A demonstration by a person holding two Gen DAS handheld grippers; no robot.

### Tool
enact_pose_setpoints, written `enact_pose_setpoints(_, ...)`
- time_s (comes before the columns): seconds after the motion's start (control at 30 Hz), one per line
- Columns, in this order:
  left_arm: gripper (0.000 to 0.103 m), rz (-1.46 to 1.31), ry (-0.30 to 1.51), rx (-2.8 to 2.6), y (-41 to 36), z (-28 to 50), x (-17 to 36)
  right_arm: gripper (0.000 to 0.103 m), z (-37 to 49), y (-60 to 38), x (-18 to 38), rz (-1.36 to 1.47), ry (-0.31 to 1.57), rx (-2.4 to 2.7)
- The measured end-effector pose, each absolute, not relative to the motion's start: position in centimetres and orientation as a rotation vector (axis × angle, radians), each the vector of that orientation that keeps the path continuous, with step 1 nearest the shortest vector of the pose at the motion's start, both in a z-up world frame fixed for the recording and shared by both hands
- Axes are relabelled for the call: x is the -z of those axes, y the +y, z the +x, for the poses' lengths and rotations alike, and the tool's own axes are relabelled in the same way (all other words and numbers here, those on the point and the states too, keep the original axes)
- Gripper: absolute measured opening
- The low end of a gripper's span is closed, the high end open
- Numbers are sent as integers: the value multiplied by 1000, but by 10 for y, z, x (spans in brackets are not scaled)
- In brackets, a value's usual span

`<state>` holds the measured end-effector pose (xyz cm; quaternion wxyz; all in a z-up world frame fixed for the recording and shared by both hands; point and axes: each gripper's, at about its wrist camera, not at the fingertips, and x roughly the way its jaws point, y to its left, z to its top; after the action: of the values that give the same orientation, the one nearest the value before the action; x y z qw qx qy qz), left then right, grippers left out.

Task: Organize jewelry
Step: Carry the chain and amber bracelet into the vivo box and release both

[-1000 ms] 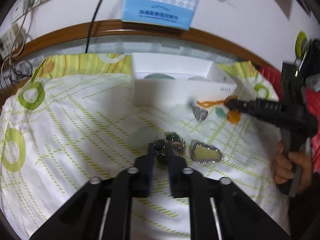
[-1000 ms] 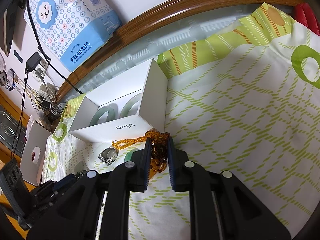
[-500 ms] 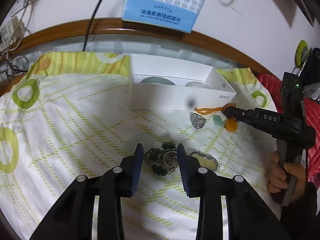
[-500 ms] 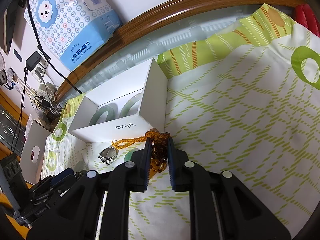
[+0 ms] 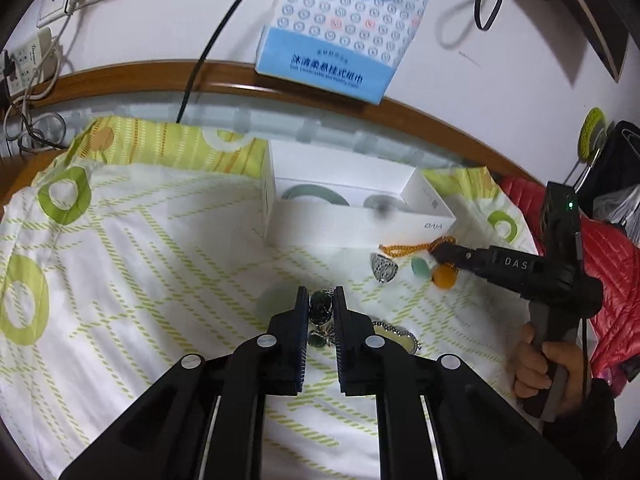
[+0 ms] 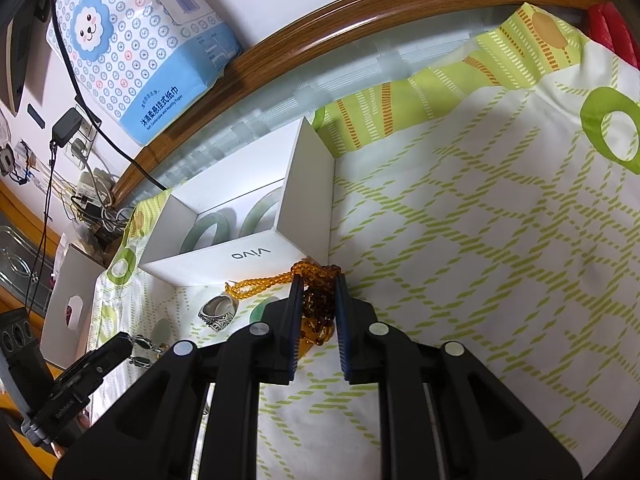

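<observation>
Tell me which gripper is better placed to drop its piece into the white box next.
Right, probably. The right gripper is shut on the amber bead necklace right beside the white box. The left gripper clamps the dark green bracelet farther from the box.

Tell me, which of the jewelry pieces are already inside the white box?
Only the two pale green bangles, lying flat in the white box. The silver ring, amber beads and dark green piece are on the cloth.

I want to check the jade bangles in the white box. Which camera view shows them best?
The right wrist view: it looks into the white box and shows both jade bangles. In the left wrist view its front wall hides most of them.
</observation>
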<state>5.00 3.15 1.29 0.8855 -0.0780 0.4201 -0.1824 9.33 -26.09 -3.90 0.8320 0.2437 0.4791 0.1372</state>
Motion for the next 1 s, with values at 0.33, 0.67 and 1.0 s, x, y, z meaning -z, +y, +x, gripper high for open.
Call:
enact_pose_setpoints(0.33, 12, -174, 829, 416, 18, 56, -43, 14, 84, -269, 11, 536, 923, -311)
enact_pose_setpoints(0.67, 12, -206, 731, 419, -10, 102, -84, 14, 69, -278, -27, 528, 779, -317)
enact_pose_setpoints(1.0, 12, -222, 745, 375, -7, 139, -56, 14, 61, -275, -54, 509, 654, -321)
